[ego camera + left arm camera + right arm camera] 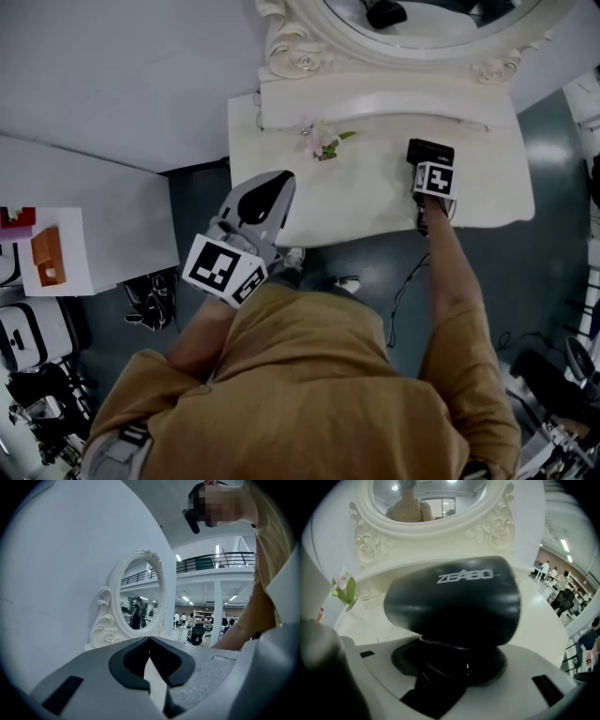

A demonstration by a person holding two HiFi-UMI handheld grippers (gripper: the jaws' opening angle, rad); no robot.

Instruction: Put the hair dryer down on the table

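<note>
Head view: the white dressing table [375, 202] stands against the wall on dark floor [544, 262], a pink flower [322, 141] near its back. The right gripper [427, 169] holds the hair dryer [429, 150] over the table's right part.

Left gripper view: the left gripper [150, 641] has its tips together and empty, facing the oval mirror [138, 597] and a bright hall.

Right gripper view: jaws clamped on the dryer's handle.

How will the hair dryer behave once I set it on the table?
The hair dryer looks top-heavy, with a fat barrel above the slim handle in the right gripper, so upright it would probably tip. Its rounded shell may roll or slide on the smooth table.
</note>
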